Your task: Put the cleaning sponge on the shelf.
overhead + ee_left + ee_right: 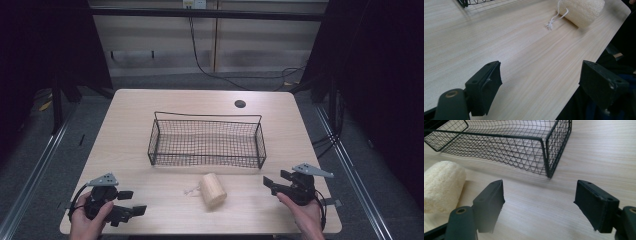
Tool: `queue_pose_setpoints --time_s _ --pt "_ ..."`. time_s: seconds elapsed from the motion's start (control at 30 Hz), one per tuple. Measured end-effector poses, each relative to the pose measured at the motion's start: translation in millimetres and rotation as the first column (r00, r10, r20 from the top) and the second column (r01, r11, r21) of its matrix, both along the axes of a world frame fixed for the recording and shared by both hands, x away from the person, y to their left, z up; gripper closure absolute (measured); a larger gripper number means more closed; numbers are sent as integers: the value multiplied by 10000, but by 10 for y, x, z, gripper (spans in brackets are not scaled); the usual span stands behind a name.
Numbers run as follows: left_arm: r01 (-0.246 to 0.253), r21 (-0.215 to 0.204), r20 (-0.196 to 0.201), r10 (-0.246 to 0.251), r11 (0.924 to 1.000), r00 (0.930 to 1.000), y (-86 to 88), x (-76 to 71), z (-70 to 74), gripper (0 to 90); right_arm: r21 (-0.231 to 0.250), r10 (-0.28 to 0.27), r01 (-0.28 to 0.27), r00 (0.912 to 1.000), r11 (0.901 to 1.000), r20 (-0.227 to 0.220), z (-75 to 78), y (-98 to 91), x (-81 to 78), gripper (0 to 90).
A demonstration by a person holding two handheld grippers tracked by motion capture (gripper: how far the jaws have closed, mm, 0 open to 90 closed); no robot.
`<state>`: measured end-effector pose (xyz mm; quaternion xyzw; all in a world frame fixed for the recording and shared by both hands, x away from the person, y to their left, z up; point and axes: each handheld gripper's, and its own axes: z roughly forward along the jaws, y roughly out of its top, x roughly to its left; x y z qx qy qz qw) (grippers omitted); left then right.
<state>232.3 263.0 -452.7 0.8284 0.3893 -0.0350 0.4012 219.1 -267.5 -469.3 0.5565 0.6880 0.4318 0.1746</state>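
High view: loofah roll (213,190) lies at nine o'clock from the right tongs (270,184), nearer than the left tongs (131,202); both gape empty.

You have one wire basket (206,141) and one loofah roll (213,190) on one table (130,125). You hold two grippers, the left gripper (131,202) and the right gripper (274,181).
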Motion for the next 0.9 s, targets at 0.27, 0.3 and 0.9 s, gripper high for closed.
queue_pose_setpoints --time_s 0.27,0.3,0.9 --pt "32 76 13 -32 10000 10000 -2 -2 -4 174 -269 494 -483 9978 9985 439 62 60 -30 245" --pt "16 74 9 -16 10000 10000 -3 -3 -4 174 -255 647 -634 9966 9977 514 81 77 -36 272" --pt "-19 83 -38 20 10000 10000 -2 -1 -13 174 -33 1747 -1747 9846 9846 47 312 330 -32 305"
